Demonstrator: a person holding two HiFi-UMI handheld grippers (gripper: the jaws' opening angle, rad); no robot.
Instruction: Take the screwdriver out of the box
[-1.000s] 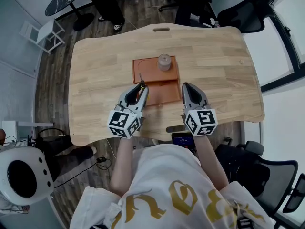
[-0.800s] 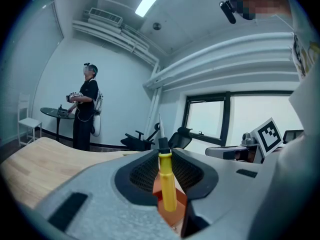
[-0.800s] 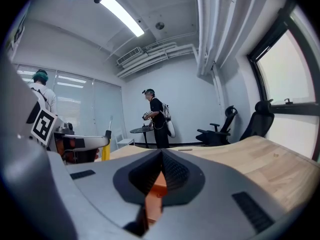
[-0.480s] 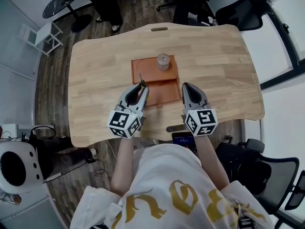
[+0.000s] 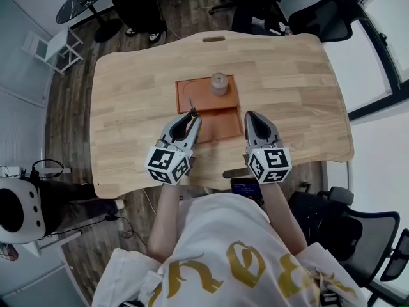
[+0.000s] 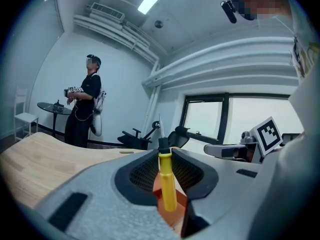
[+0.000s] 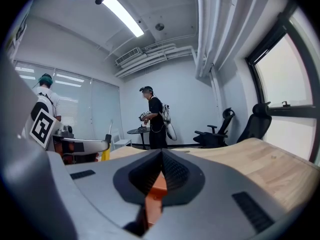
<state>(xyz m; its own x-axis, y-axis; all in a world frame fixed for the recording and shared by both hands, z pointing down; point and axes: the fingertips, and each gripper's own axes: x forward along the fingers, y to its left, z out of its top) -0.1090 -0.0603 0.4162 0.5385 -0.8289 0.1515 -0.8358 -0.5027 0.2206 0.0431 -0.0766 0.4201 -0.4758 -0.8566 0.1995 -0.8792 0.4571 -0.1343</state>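
The screwdriver (image 6: 168, 186) has a yellow handle, a black collar and a thin metal shaft that sticks up past the fingertips. My left gripper (image 6: 164, 153) is shut on its handle. In the head view the left gripper (image 5: 190, 118) holds the screwdriver (image 5: 190, 121) over the front left corner of the open orange box (image 5: 222, 121). My right gripper (image 5: 250, 118) hovers just right of the box, jaws together with nothing between them. In the right gripper view the closed right gripper (image 7: 161, 152) shows a strip of the orange box (image 7: 156, 190) below the tips.
A grey roll of tape (image 5: 219, 82) stands at the far edge of the box. The wooden table (image 5: 294, 88) spreads wide on both sides. A person (image 6: 86, 104) stands by a small round table beyond it, and office chairs (image 5: 326, 19) stand around.
Both grippers and the screwdriver stay where they were. Only the background shifts slightly, with the white round object on the floor at lower left sliding toward the frame edge.
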